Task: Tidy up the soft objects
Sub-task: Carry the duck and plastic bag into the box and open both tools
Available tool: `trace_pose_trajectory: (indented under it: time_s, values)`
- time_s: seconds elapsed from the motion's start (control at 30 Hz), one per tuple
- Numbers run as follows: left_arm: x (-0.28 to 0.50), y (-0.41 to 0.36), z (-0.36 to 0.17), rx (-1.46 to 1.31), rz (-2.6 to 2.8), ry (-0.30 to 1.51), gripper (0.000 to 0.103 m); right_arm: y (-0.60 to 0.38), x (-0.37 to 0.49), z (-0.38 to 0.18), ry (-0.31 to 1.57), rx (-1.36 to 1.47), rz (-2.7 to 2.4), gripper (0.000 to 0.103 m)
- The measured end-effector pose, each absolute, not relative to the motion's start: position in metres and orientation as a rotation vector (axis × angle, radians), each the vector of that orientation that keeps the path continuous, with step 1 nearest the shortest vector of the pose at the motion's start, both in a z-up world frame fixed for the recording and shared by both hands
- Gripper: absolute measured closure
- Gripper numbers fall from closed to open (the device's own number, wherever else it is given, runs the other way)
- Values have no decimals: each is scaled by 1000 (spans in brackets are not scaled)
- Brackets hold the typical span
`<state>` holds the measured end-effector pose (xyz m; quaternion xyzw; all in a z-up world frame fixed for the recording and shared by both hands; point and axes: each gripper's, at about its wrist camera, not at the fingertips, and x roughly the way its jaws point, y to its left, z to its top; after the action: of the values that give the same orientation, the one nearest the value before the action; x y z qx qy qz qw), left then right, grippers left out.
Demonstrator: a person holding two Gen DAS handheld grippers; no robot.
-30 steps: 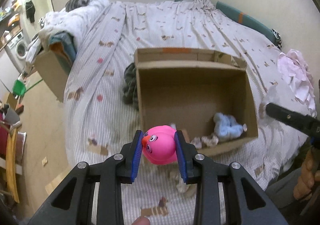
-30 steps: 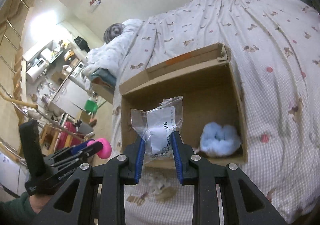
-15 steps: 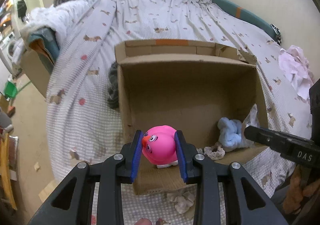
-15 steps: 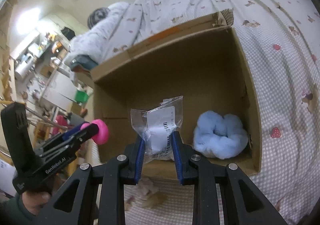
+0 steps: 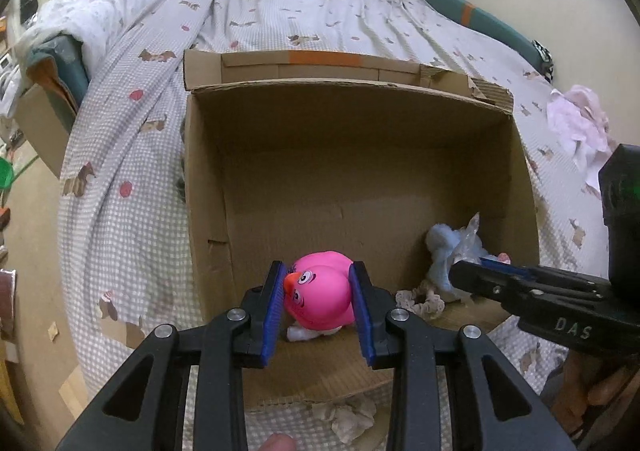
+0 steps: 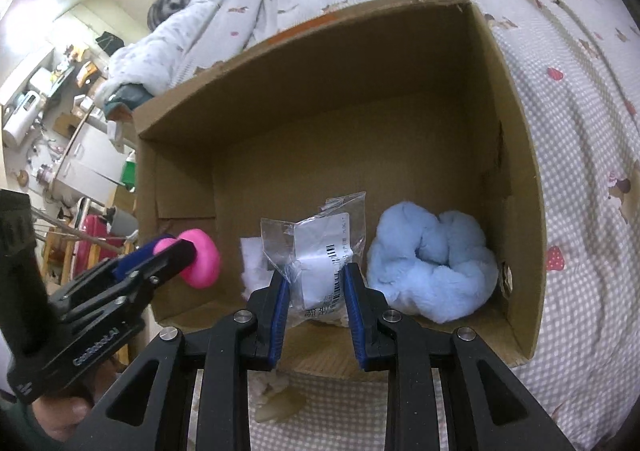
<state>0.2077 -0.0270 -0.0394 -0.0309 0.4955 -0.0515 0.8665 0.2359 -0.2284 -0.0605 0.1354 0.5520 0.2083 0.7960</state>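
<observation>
Both tools — duck [image 5: 320, 293], bag [image 6: 320, 263] — inside box rim [image 5: 348, 85]

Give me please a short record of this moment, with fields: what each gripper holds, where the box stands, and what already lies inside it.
left gripper: shut on pink duck toy, held over the near left part of the box
right gripper: shut on clear plastic packet, inside the box opening
cardboard box: open, on the checked bedspread
already inside: fluffy blue soft item at the near right corner; small lacy cream piece beside it
</observation>
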Motion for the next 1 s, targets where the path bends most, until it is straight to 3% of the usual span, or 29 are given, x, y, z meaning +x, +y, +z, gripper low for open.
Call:
trace_pose_trajectory:
  time_s: [0.5,0.6,0.63,0.67,0.7,0.73,0.77,1.0]
  values:
    - [213,-25,-49,-68,-90,1088,72,-221,242,-69,1212,283,455,73]
    - [212,-32,-48,-47,-102,1084,49,-223,244,-66,1201,287,450,66]
    - [211,-34,-48,-38,-104,1078,40,-224,244,-65,1194,295,452,54]
    - [211,-36,-47,-30,-105,1072,34,-226,244,-64,1185,308,452,45]
    - [210,-38,-46,-13,-102,1065,31,-227,244,-62,1175,315,443,29]
    - [210,-40,-46,-1,-97,1062,24,-229,245,-60,1165,320,424,23]
    - [209,-41,-45,11,-90,1056,19,-232,245,-59,1157,332,407,23]
    - [207,-32,-29,-39,-81,982,19,-246,250,-65,1180,396,363,23]
